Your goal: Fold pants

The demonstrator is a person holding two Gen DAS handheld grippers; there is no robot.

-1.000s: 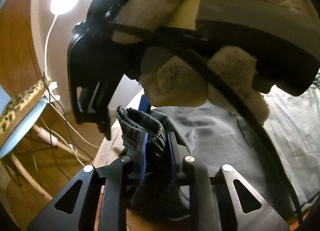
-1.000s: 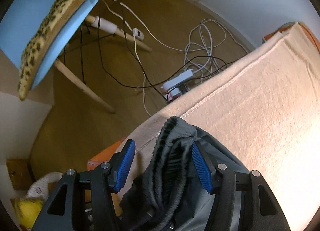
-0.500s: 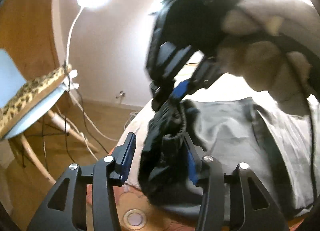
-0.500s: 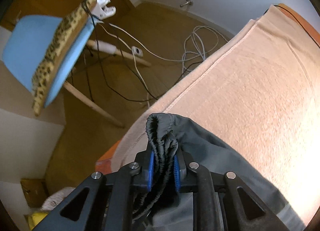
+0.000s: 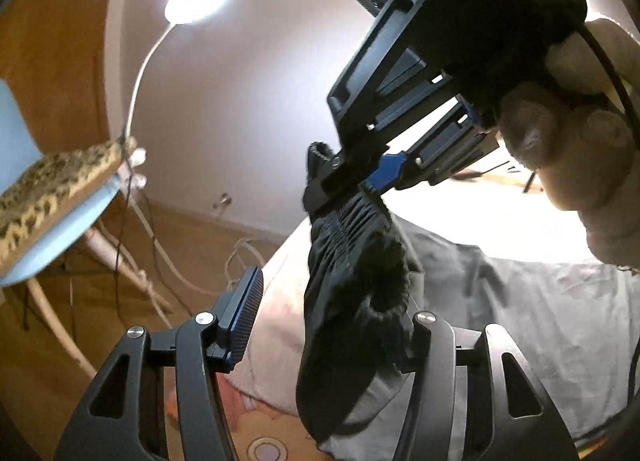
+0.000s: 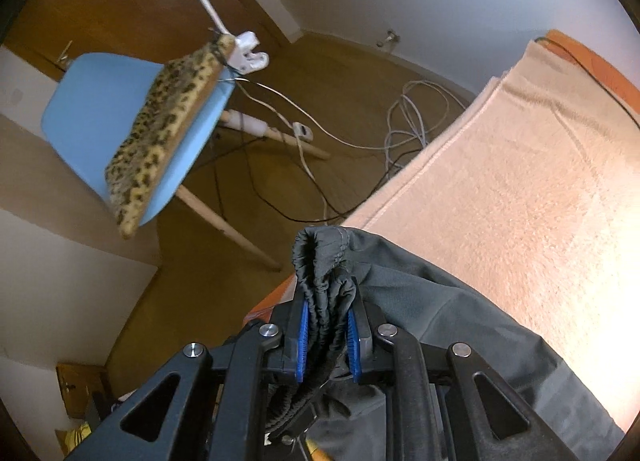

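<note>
My right gripper (image 6: 326, 337) clamps the dark grey pants' (image 6: 460, 325) gathered waistband, hanging frame-centre; my left gripper (image 5: 332, 321) just opened, waistband loose between.

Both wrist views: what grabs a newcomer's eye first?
The dark grey pants' gathered elastic waistband, clamped between the right gripper's blue pads above the peach towel-covered table. The left gripper gapes open beside the cloth. A blue chair with a leopard-print cushion stands behind.

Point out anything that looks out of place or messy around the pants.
The pants waistband is scrunched into a wad in the right hand-held gripper, not flat. On the floor beside the towel-covered table, loose cables lie tangled.
</note>
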